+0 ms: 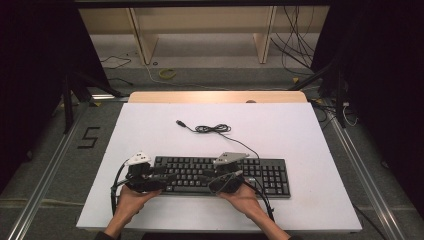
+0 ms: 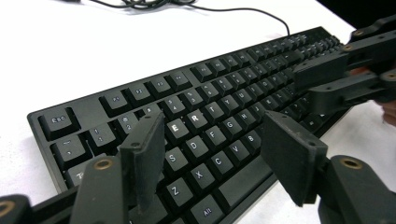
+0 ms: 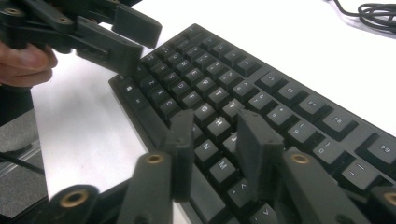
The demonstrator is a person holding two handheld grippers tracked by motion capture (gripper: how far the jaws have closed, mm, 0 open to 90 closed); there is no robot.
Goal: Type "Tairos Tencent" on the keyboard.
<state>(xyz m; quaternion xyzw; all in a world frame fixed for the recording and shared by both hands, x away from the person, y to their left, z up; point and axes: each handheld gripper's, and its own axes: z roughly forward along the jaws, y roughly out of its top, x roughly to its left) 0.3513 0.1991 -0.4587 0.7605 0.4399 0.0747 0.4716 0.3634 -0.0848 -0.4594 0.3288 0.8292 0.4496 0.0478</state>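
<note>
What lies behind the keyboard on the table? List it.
Behind the black keyboard, its cable lies on the white table, partly coiled, ending in a loose USB plug. The two grippers cover part of the keys; what lies beneath the keyboard is hidden.

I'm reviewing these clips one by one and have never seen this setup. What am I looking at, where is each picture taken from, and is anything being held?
There is no robot here: a person holds a hand-operated gripper in each hand. The high view looks down on a white table from the person's side. The left gripper and right gripper both hang over a black keyboard, whose cable lies coiled behind it. The other two pictures come from cameras riding on each gripper, looking along its black jaws. The left gripper has its jaws wide apart; the right gripper has them narrower, above the letter keys. Nothing is gripped by either.
</note>
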